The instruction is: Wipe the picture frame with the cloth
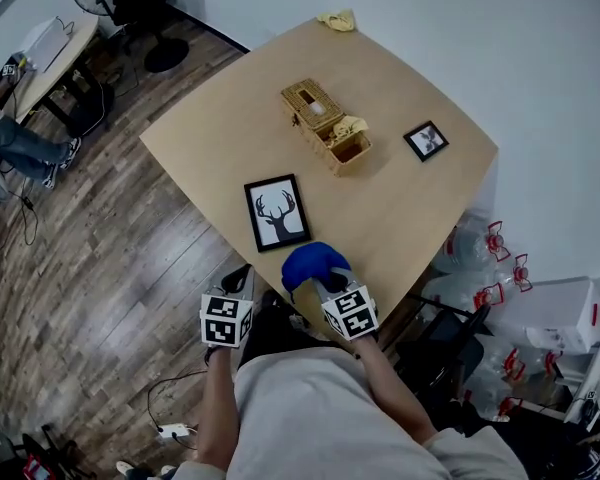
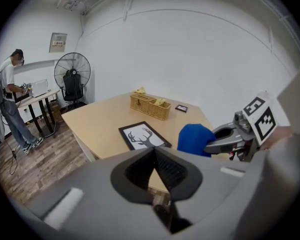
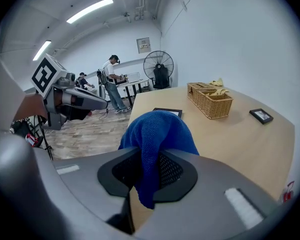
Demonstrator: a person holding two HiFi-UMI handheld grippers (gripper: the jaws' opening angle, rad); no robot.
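two picture frames point(image 1: 278, 213) point(image 1: 426, 140), one basket point(image 1: 326, 126), one blue cloth point(image 1: 313, 264)

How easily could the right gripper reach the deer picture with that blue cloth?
Probably yes. The right gripper, shut on the blue cloth, sits just short of the deer picture lying flat on the table. Nothing stands between them; the basket is farther back.

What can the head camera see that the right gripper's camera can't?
Only the head view shows the marker cube on top of the right gripper and the white power strip on the floor. Only the right gripper view shows the ceiling lights and the wall sign. Both show the blue cloth pinched in that gripper, the deer picture frame, the wicker basket and the small frame on the table.
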